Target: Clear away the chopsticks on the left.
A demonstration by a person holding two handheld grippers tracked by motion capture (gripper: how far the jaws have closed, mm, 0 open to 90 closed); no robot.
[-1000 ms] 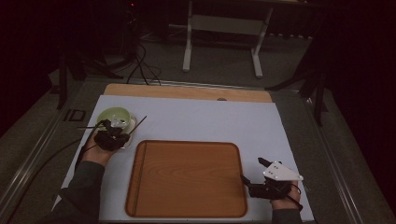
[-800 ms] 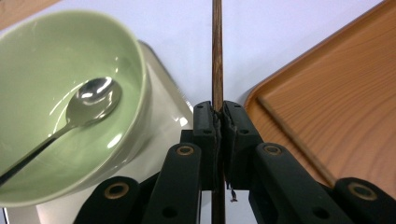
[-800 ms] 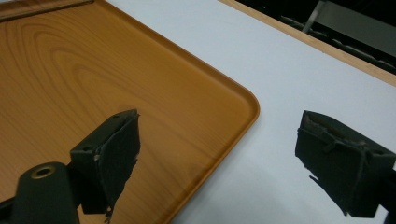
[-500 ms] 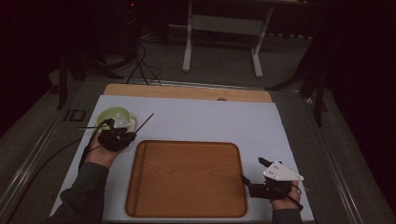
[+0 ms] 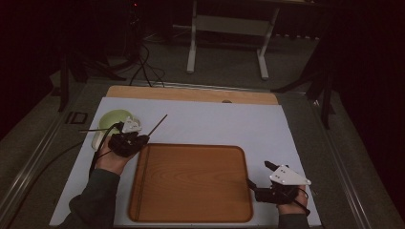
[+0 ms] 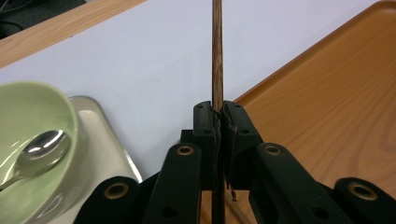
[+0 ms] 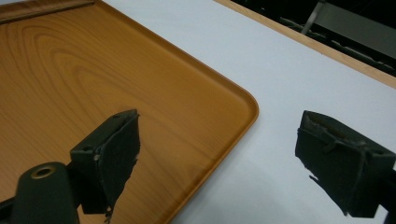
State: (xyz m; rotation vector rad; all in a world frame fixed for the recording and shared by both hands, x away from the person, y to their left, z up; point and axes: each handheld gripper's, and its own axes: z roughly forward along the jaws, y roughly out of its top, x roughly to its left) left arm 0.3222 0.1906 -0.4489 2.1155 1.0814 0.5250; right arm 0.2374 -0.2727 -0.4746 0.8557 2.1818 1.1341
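Note:
My left gripper [image 5: 141,139] [image 6: 218,112] is shut on a thin dark wooden chopstick [image 5: 157,125] [image 6: 217,51]. The stick juts up and away from the jaws over the white mat, beside the far left corner of the wooden tray [image 5: 191,183] [image 6: 336,93]. Just left of that gripper stands a pale green bowl [image 5: 113,119] [image 6: 32,116] with a metal spoon [image 6: 39,149] in it, resting on a small light dish [image 6: 100,140]. My right gripper [image 5: 260,177] [image 7: 217,158] is open and empty, low over the tray's near right corner [image 7: 243,105].
A white mat [image 5: 224,124] covers the table, with a strip of bare wood [image 5: 191,94] along the far edge. Cables [image 5: 143,67] and a metal stand [image 5: 227,28] lie on the dark floor beyond. The tray's inside is bare.
My left gripper has moved right and a little up with the chopstick, away from the bowl and toward the tray's corner. The right gripper has kept still.

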